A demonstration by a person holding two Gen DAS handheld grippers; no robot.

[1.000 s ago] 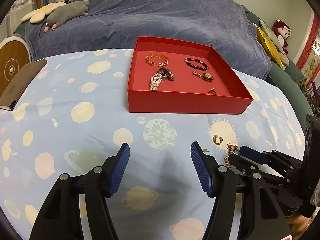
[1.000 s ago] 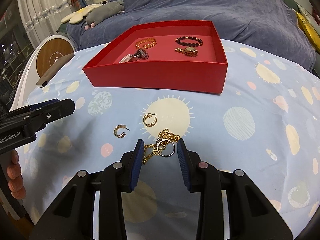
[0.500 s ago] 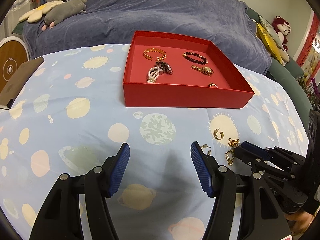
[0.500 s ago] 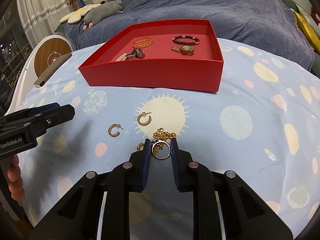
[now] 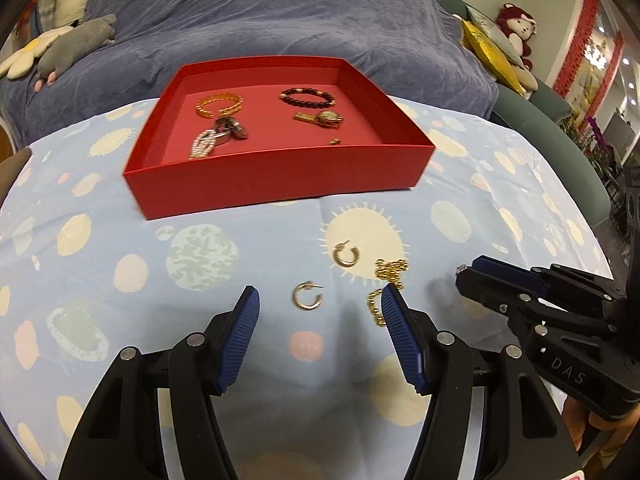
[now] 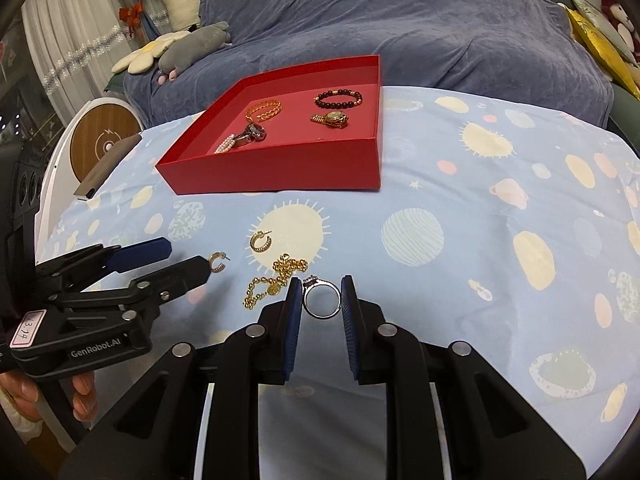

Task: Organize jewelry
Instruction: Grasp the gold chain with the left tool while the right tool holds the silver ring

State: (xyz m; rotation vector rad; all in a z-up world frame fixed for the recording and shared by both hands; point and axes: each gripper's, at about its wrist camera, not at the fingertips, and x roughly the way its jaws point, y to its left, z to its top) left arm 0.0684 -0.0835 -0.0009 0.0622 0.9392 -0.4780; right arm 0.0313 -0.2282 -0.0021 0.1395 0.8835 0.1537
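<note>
My right gripper [image 6: 321, 300] is shut on a silver ring [image 6: 321, 301] and holds it just above the cloth, next to a gold chain [image 6: 276, 280]. My left gripper [image 5: 318, 312] is open, its fingers either side of a gold hoop earring [image 5: 306, 297]. A second hoop earring [image 5: 346, 255] and the chain [image 5: 385, 285] lie close by. The red tray [image 5: 276, 184] behind holds a gold bangle [image 5: 219, 104], a bead bracelet [image 5: 307, 97], a gold watch [image 5: 322, 118] and a pearl piece [image 5: 205, 145]. The right gripper also shows in the left wrist view [image 5: 470, 274].
The table wears a light blue cloth with planet prints [image 6: 480, 220]. A blue-covered sofa [image 6: 400, 28] with plush toys stands behind. A round white device [image 6: 102, 138] and a dark flat object [image 6: 106, 166] sit at the left edge.
My right gripper has shut on the silver ring and lifted it clear of the chain. My left gripper has moved right, over the near hoop earring, still open.
</note>
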